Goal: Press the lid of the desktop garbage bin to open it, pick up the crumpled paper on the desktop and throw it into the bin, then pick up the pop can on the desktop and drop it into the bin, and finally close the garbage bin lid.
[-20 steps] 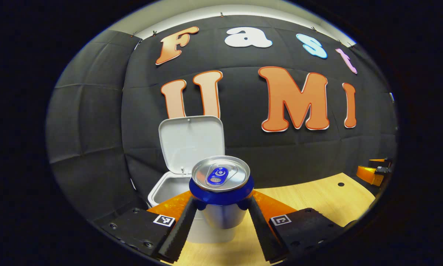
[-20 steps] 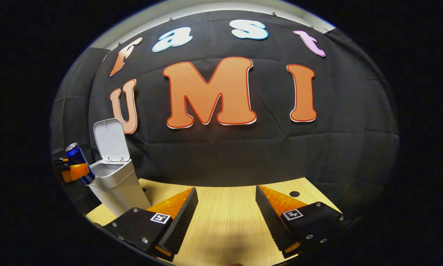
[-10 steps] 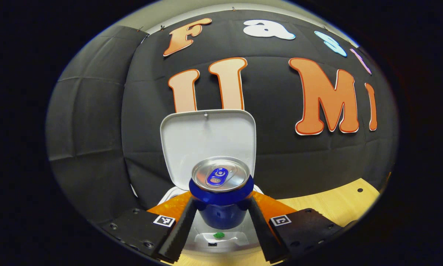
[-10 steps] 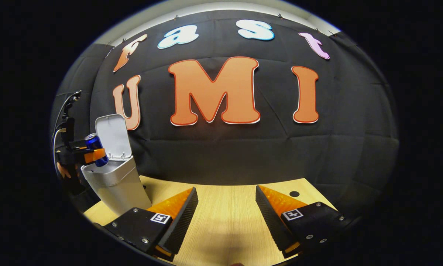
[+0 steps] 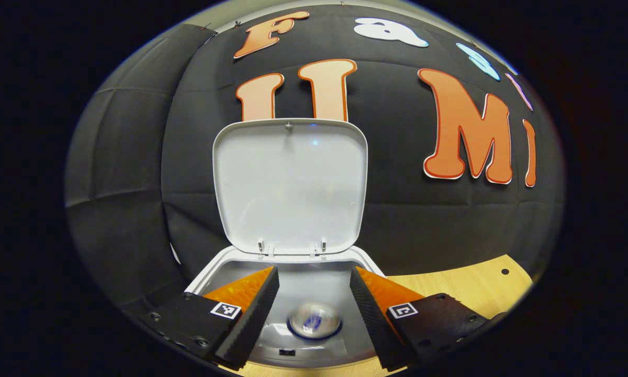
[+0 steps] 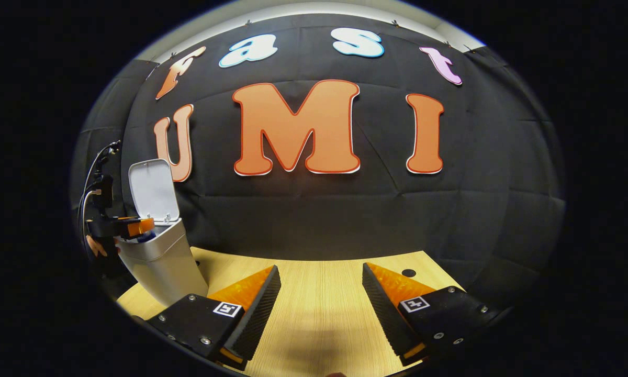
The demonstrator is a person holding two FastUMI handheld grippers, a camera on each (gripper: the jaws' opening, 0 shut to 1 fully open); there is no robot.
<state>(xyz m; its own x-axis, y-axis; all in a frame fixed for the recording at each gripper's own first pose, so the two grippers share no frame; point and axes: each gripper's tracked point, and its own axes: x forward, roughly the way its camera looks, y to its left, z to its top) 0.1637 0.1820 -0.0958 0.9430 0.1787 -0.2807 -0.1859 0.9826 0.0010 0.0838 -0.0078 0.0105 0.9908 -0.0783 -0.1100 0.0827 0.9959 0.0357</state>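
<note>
The white desktop bin [image 5: 205, 272] stands open, its lid [image 5: 290, 183] tipped upright against the booth wall. The pop can [image 5: 314, 320] lies blurred inside the bin, silver top facing up, below my left gripper [image 5: 314, 271]. That gripper is open and hovers just over the bin's mouth with nothing between its fingers. In the right gripper view the bin [image 6: 162, 262] and its raised lid [image 6: 154, 191] are at the far left, with the left gripper [image 6: 131, 226] over the opening. My right gripper [image 6: 321, 268] is open and empty above the wooden table [image 6: 319, 314].
The table has a small round hole [image 6: 408, 273] near its far right edge, which also shows in the left gripper view as a hole [image 5: 504, 272]. A cable [image 6: 91, 173] rises from the left gripper. The black booth wall stands close behind the bin.
My left gripper moved forward over the bin and opened. The pop can left its fingers and dropped into the bin. The right gripper stayed in place.
</note>
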